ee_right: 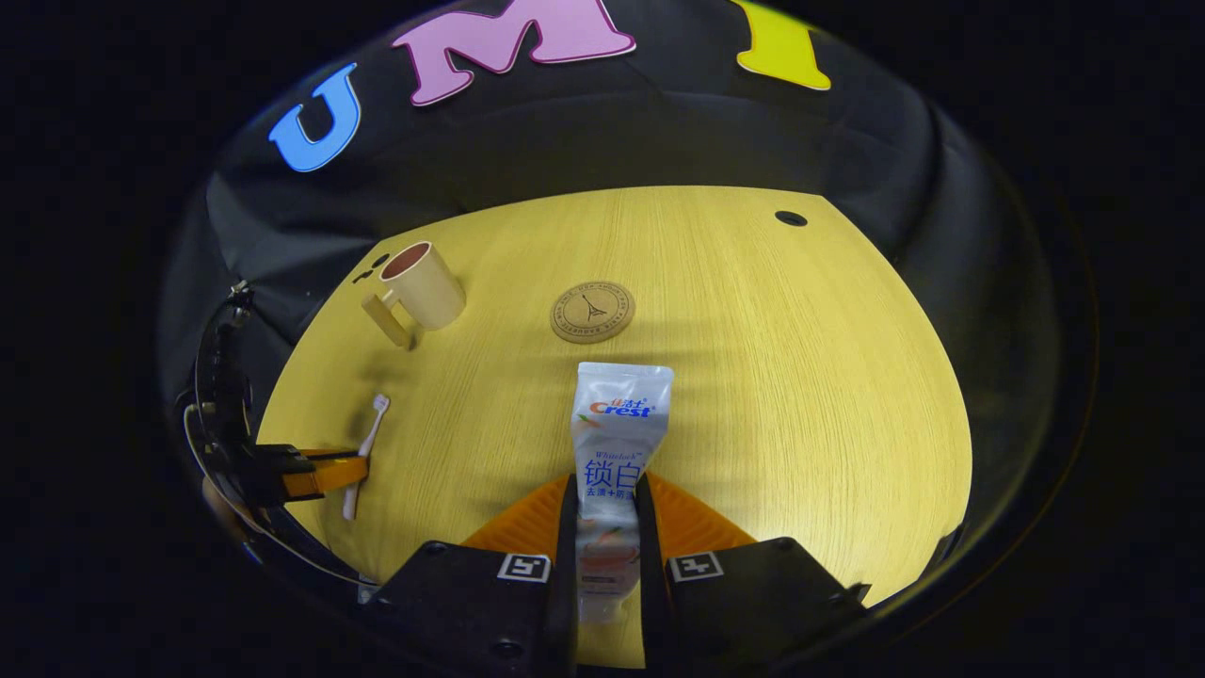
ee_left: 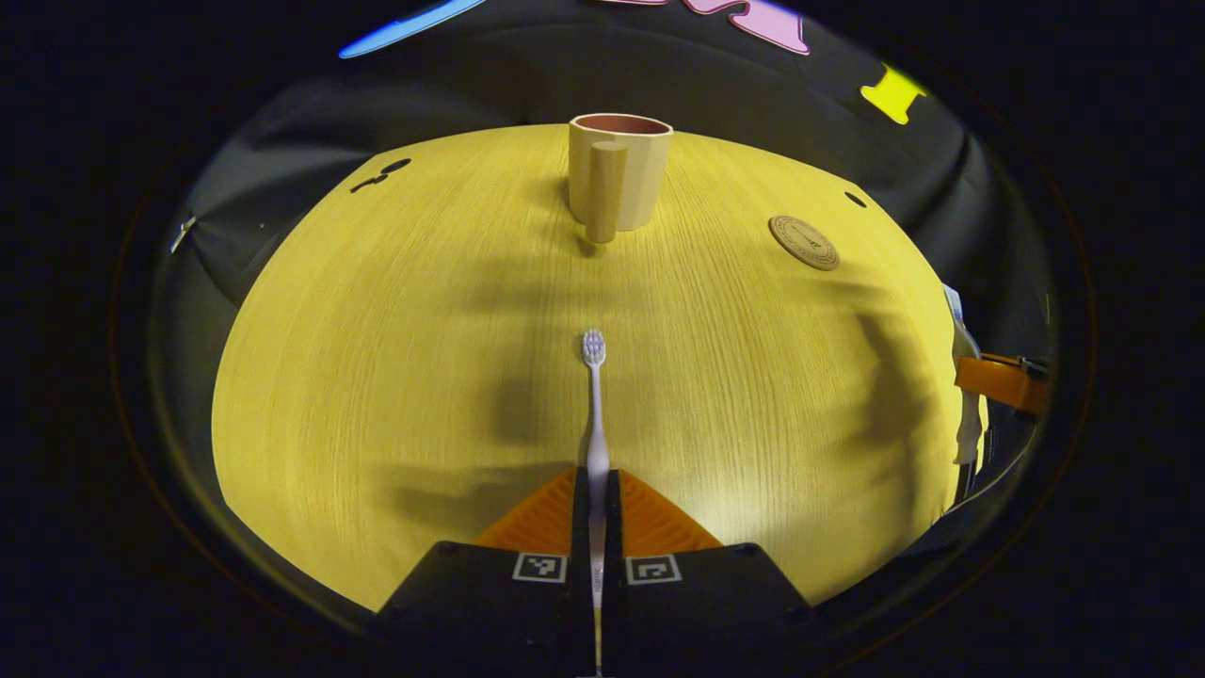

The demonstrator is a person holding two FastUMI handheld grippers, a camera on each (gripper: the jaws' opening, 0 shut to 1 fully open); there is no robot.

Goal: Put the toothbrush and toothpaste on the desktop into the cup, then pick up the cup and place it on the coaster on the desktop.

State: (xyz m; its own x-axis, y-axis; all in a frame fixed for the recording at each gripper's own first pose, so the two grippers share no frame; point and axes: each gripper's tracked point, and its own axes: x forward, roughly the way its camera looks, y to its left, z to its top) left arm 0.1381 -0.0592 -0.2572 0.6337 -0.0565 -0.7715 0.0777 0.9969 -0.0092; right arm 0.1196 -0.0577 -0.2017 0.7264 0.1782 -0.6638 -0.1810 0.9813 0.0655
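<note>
I see left gripper (ee_left: 597,490) clamped on toothbrush (ee_left: 594,405) handle, long axis forward, bristle head toward cup (ee_left: 617,169). Right gripper (ee_right: 607,513) clamped on toothpaste (ee_right: 617,433), flat crimped end forward toward coaster (ee_right: 592,312). Both held above bench (ee_right: 800,395).

Pale wood desktop (ee_right: 800,377) against a black cloth wall (ee_right: 659,141).

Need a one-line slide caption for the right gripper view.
Right gripper shut on toothpaste, facing coaster; cup and left gripper holding toothbrush at left.
</note>
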